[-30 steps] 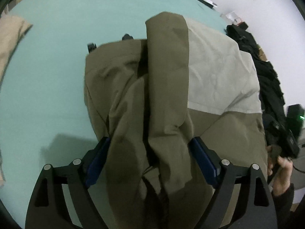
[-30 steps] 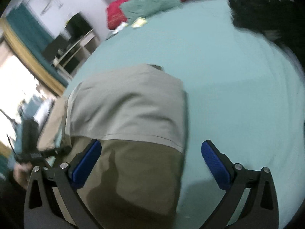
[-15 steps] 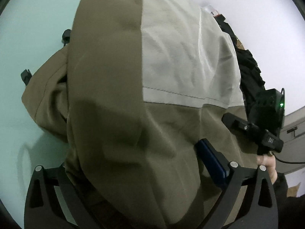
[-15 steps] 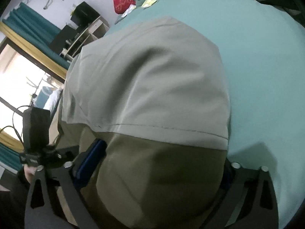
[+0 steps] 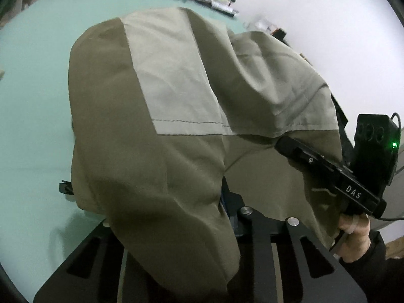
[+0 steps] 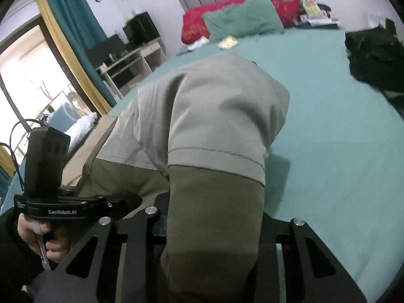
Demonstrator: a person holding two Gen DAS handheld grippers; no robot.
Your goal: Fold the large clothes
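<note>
A big two-tone jacket point(image 5: 161, 131), dark olive with a pale beige panel stitched across it, fills the middle of the left wrist view, bunched up and draped over the left gripper point(image 5: 202, 227) at the bottom of the frame. The cloth hides the fingertips, but the black arms sit close together with fabric packed between them, so the left gripper looks clamped on the jacket. At the right edge of that frame the right gripper point(image 5: 328, 171), a black tool with a green light on its camera box, pokes its nose into a fold of the same garment, a bare hand point(image 5: 353, 234) wrapped round its handle.

In the right wrist view the jacket point(image 6: 217, 131) hangs down the centre and runs straight between the black arms at the bottom, gripped there. The other tool, marked GenRobot.AI, sits at lower left. The garment is bunched over a teal bed sheet point(image 6: 328, 151). A green pillow point(image 6: 242, 20) and something red lie at the top, dark clothes point(image 6: 376, 58) at upper right, teal curtains point(image 6: 73, 17) at upper left
</note>
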